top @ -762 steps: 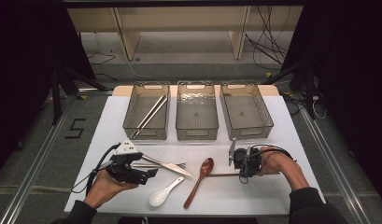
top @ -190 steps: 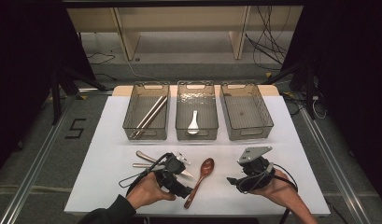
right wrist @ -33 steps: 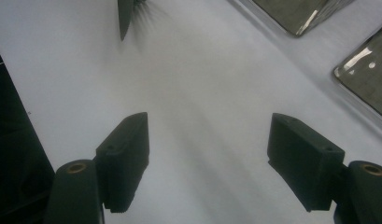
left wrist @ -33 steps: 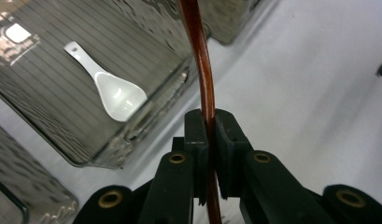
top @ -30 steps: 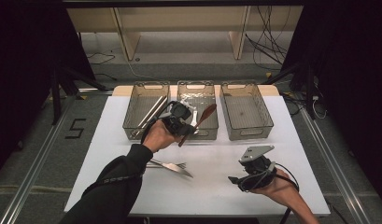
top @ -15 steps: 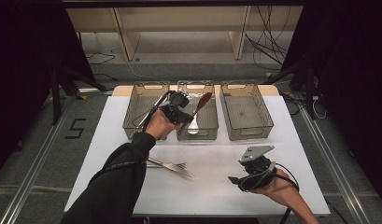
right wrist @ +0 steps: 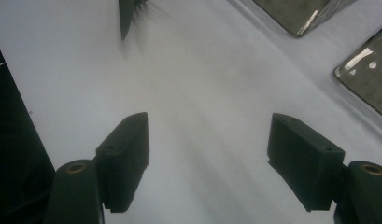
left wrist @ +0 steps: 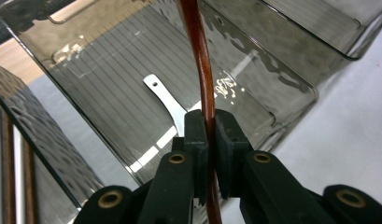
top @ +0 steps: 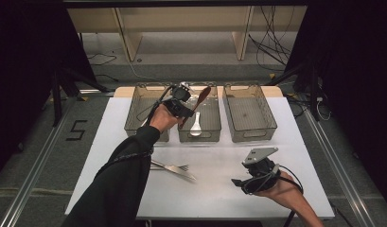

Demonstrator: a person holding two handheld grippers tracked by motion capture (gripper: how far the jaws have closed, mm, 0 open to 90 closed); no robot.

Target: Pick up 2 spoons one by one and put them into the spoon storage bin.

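Overhead: slim glossy wooden spoon [left wrist: 201, 60], ribbed translucent bin [left wrist: 109, 79].

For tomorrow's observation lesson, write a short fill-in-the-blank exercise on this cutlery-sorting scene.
1. The left gripper is shut on a brown wooden ____.
2. It hangs over the ____ of the three bins.
3. In the middle bin lies a ____ spoon.
4. The right gripper stands ____ above the table.

Missing words: spoon; middle; white; open
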